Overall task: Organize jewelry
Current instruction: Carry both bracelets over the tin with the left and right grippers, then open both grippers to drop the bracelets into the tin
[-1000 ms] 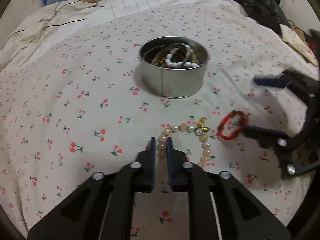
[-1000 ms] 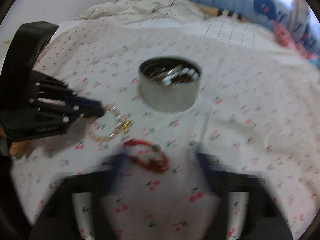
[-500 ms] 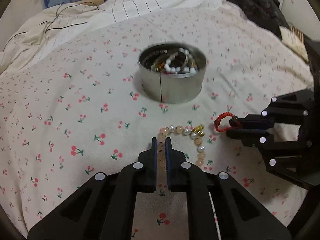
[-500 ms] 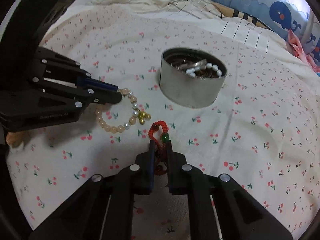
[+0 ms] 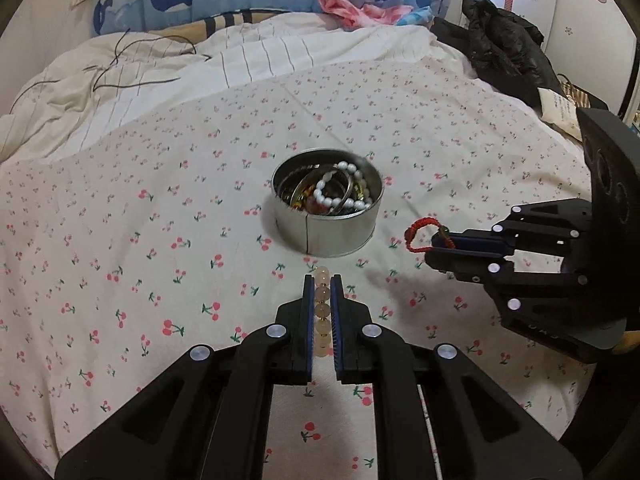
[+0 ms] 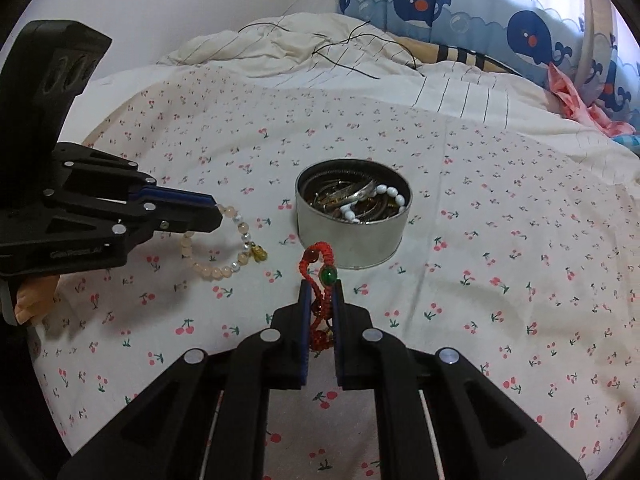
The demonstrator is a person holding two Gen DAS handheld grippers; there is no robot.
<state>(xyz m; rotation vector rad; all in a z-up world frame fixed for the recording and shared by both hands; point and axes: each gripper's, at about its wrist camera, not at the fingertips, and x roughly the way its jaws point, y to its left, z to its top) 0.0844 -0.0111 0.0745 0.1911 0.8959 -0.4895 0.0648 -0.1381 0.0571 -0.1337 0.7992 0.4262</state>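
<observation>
A round silver tin (image 5: 327, 205) holding white-bead and metal bracelets stands on the cherry-print bedsheet; it also shows in the right wrist view (image 6: 353, 216). My left gripper (image 5: 322, 282) is shut on a peach-and-pearl bead bracelet (image 5: 322, 312), lifted above the sheet just short of the tin; the bracelet hangs from it in the right wrist view (image 6: 224, 248). My right gripper (image 6: 321, 286) is shut on a red cord bracelet (image 6: 318, 270) with a green bead, held up to the right of the tin, and shows in the left wrist view (image 5: 434, 250) with the cord loop (image 5: 418, 234).
A rumpled cream duvet (image 5: 160, 76) with a black cable lies behind the tin. A black jacket (image 5: 504, 52) sits at the far right. A whale-print curtain (image 6: 480, 4) and pink cloth (image 5: 352, 8) are at the back.
Both grippers have lifted their bracelets off the sheet and risen. The bead bracelet now hangs from the left gripper; the red cord is raised in the right one, nearer the tin.
</observation>
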